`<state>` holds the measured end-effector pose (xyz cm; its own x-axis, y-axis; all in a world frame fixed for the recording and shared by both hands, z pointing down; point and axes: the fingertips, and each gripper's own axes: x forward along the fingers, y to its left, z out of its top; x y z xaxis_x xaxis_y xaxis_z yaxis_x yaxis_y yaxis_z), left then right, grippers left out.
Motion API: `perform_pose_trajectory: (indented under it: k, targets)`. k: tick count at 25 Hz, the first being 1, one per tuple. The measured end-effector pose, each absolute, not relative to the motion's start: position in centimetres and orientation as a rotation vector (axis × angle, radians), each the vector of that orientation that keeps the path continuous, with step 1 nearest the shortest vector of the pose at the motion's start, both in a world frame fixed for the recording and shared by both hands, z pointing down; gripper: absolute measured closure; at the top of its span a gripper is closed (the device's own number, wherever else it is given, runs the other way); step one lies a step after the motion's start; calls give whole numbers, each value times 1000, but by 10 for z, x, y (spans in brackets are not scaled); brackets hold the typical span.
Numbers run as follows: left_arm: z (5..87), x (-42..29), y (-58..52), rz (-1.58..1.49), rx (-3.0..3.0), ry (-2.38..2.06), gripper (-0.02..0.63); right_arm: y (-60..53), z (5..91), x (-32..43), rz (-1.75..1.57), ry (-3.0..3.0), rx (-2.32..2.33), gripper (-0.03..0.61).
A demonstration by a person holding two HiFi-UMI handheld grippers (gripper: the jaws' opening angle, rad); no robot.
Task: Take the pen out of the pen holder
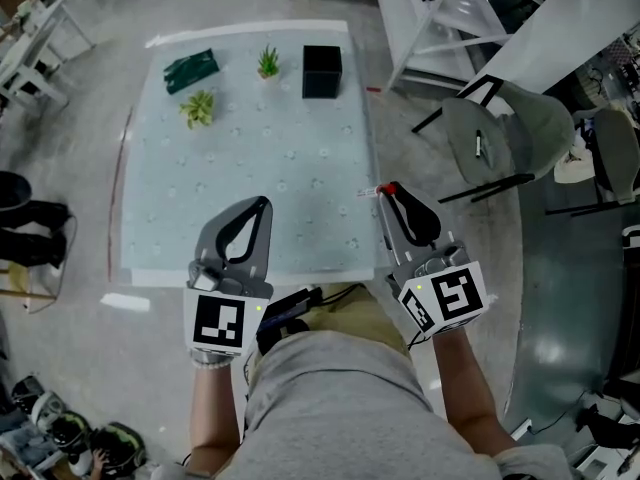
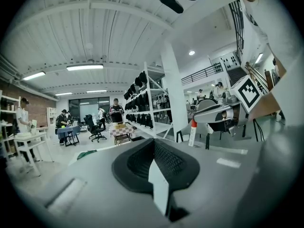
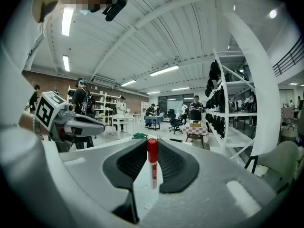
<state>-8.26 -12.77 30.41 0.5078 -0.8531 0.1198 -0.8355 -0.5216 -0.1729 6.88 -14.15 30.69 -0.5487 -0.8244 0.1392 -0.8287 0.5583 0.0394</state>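
The black square pen holder (image 1: 322,71) stands at the far edge of the pale table sheet (image 1: 250,168). My right gripper (image 1: 385,190) hovers over the table's near right corner, shut on a white pen with a red cap (image 1: 381,190). That pen (image 3: 152,163) stands upright between the jaws in the right gripper view, cap on top. From the left gripper view, the pen (image 2: 193,133) hangs from the right gripper (image 2: 216,115). My left gripper (image 1: 262,204) is over the near edge, its jaws shut (image 2: 153,140) with nothing between them.
Two small green plants (image 1: 268,62) (image 1: 198,107) and a dark green object (image 1: 190,70) sit at the table's far left. A grey chair (image 1: 500,138) and a white shelf frame (image 1: 440,18) stand to the right. People and desks fill the room behind.
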Motion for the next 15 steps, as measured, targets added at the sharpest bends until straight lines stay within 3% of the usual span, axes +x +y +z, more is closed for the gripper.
perform_pose_trajectory:
  k: [15]
  targets:
    - [309, -87, -126, -317, -2646, 1492, 603, -139, 313, 67, 39, -2616, 1394, 517]
